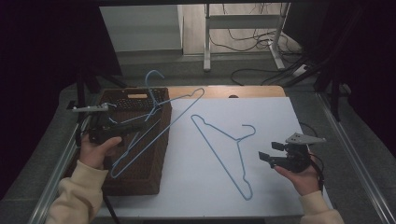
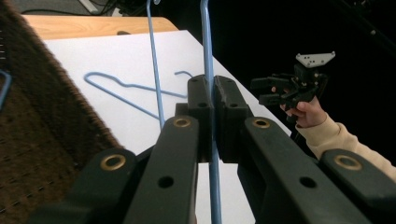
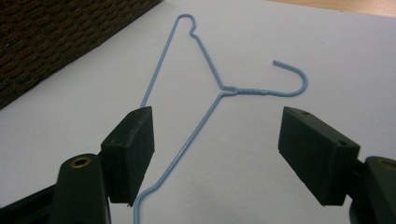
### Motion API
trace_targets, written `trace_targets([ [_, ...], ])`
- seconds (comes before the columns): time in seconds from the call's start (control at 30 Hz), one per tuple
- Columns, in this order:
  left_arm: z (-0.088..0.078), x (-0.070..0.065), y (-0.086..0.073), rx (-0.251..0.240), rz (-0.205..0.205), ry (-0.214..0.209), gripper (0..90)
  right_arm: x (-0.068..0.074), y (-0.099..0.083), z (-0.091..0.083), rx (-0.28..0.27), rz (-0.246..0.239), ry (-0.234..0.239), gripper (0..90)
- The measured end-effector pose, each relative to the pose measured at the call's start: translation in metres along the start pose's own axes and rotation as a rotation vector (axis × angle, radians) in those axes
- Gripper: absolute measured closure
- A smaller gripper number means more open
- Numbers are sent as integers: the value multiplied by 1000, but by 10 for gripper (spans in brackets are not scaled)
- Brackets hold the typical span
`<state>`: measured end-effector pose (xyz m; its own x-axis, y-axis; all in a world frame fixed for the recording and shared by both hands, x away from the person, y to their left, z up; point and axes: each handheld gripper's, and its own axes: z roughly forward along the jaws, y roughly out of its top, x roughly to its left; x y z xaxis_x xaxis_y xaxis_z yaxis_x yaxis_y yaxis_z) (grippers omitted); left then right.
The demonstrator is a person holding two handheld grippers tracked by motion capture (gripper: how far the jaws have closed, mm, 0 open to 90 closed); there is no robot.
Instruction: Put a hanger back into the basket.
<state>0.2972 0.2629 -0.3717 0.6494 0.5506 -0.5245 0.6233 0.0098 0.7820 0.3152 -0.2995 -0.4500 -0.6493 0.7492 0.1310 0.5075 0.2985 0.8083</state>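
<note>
Left claw (image 2: 213, 100) is seen closest in the left gripper view, jaws clamped tight on the wire of a blue hanger (image 2: 206, 51), which runs up between the pads. From the high view that held hanger (image 1: 154, 126) is carried over the brown wicker basket (image 1: 154, 182) at the bench's left edge, lying slanted across the basket's open top, hook (image 1: 152, 77) raised past the far rim, one shoulder reaching out over the white bench (image 1: 271, 116). Basket contents cannot be made out beyond the hanger wire crossing its mouth; the interior is dark. A second blue hanger (image 1: 229, 149) is laid flat on the bench, well apart from the basket, hook pointed toward the right side. Right claw (image 1: 268, 151) is held just beside that hanger's hook, jaws spread wide with nothing gripped; in the right gripper view the flat hanger (image 3: 205, 93) is framed between the open jaws, resting on the bench surface, untouched.
</note>
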Motion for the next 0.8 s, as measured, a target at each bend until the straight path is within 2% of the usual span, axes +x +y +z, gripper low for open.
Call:
trace_targets([
  [0.23,-24,13,0,-33,-12,23,861,0,0,0,2,0,-2,268],
  [0.8,-55,40,-8,-69,-47,77,861,-1,-1,1,11,-1,-6,267],
])
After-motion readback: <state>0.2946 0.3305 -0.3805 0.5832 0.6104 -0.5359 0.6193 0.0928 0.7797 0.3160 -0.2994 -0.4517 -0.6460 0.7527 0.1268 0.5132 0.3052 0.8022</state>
